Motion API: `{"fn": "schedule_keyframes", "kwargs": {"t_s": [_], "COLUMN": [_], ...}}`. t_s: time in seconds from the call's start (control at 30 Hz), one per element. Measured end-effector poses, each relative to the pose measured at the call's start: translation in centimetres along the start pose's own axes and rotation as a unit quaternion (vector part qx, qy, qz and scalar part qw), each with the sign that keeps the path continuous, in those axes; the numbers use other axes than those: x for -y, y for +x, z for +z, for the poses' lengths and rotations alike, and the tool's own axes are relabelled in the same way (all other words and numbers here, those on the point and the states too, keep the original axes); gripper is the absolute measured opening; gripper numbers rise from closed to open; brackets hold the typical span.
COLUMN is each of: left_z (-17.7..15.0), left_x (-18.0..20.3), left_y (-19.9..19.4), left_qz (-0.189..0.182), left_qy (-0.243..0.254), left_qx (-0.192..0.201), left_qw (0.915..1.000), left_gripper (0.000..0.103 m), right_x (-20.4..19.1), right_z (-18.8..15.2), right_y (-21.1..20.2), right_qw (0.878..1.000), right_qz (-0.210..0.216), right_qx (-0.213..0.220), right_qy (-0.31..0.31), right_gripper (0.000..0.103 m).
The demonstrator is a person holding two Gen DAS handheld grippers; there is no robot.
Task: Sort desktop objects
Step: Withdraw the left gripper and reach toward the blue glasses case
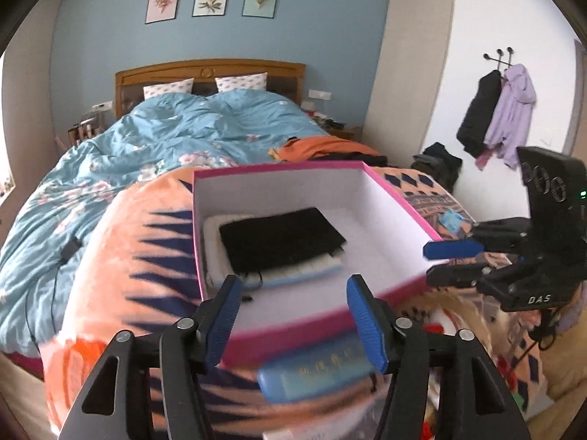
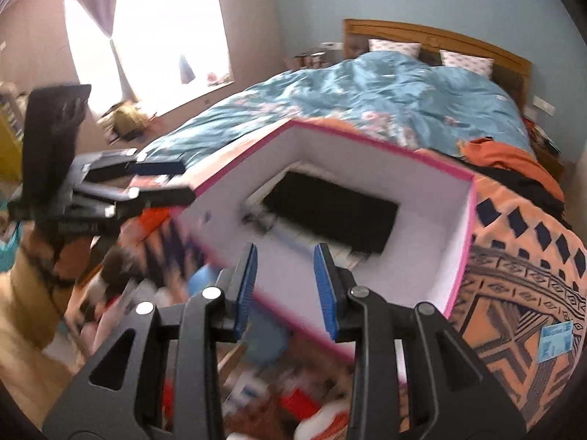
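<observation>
Left tool (image 1: 295, 324) released, nothing between pads; blue case (image 1: 315, 370) below it. Right tool (image 2: 286, 286) part-open, empty. Both near pink box (image 1: 396, 198) holding black pouch (image 1: 280, 240).

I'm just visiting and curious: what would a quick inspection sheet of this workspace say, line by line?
Surface: orange patterned blanket at the foot of a bed.
Job's things: pink box, open, holding a black pouch on a white padded item; blue case lies in front of the box.
Clutter: blurred colourful items below the box; small blue packet on the blanket.
Grippers: left gripper jaws open, empty; right gripper jaws apart, nothing between them.
Cables: thin dark cord trailing over the blue duvet.
Surroundings: three framed pictures, coats on wall hooks, bright window.
</observation>
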State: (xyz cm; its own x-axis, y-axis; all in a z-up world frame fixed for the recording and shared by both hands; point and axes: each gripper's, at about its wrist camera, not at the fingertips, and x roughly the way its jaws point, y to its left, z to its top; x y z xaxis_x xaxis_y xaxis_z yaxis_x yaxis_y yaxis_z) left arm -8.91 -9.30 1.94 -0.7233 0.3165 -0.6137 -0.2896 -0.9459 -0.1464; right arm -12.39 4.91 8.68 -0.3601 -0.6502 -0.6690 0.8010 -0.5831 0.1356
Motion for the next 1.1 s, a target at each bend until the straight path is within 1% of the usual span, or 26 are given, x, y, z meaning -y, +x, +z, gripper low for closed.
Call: {"fn": "schedule_keyframes", "kwargs": {"t_s": [0.1, 0.13, 0.2, 0.3, 0.4, 0.5, 0.6, 0.73, 0.87, 1.0, 1.1], "left_z": [-1.8, -2.4, -3.6, -5.0, -5.6, -6.2, -6.5, -6.6, -7.0, -7.2, -7.3], "left_x": [-0.1, -0.3, -1.0, -1.7, -2.1, -2.0, -2.3, -2.7, -3.0, -3.1, -3.0], "left_y": [-0.2, -0.1, 0.8, 2.0, 3.5, 4.4, 4.8, 5.5, 5.9, 6.2, 6.4], "left_qz": [-0.002, -0.008, -0.010, -0.007, -0.005, -0.006, -0.008, -0.012, -0.014, -0.020, -0.023], "left_qy": [-0.006, -0.014, -0.031, -0.044, -0.052, -0.058, -0.067, -0.077, -0.087, -0.094, -0.095], "left_qx": [-0.011, -0.017, -0.040, -0.069, -0.095, -0.112, -0.120, -0.132, -0.144, -0.155, -0.161], "left_qw": [0.9999, 0.9997, 0.9987, 0.9966, 0.9941, 0.9919, 0.9905, 0.9882, 0.9856, 0.9832, 0.9821], "left_gripper": [0.065, 0.068, 0.069, 0.069, 0.069, 0.069, 0.069, 0.069, 0.069, 0.069, 0.069], "right_x": [-1.0, -1.3, -1.3, -1.0, -0.3, 0.1, 0.6, 1.8, 2.3, 2.1, 2.3], "right_z": [-2.1, -2.8, -3.8, -5.1, -5.6, -5.7, -5.7, -5.6, -6.1, -5.9, -5.8], "right_y": [0.7, 1.1, 2.3, 4.0, 5.1, 5.8, 6.3, 6.4, 7.4, 8.2, 9.0], "right_qw": [1.000, 0.999, 0.998, 0.995, 0.992, 0.990, 0.988, 0.986, 0.981, 0.979, 0.975], "right_qz": [0.012, 0.011, 0.017, 0.009, 0.008, 0.002, -0.002, -0.006, -0.020, 0.005, 0.019], "right_qx": [-0.027, -0.036, -0.063, -0.096, -0.116, -0.128, -0.135, -0.137, -0.161, -0.178, -0.187], "right_qy": [-0.003, -0.002, 0.009, 0.025, 0.045, 0.056, 0.070, 0.097, 0.102, 0.101, 0.119], "right_gripper": [0.034, 0.034, 0.034, 0.034, 0.034, 0.034, 0.034, 0.034, 0.034, 0.034, 0.035]}}
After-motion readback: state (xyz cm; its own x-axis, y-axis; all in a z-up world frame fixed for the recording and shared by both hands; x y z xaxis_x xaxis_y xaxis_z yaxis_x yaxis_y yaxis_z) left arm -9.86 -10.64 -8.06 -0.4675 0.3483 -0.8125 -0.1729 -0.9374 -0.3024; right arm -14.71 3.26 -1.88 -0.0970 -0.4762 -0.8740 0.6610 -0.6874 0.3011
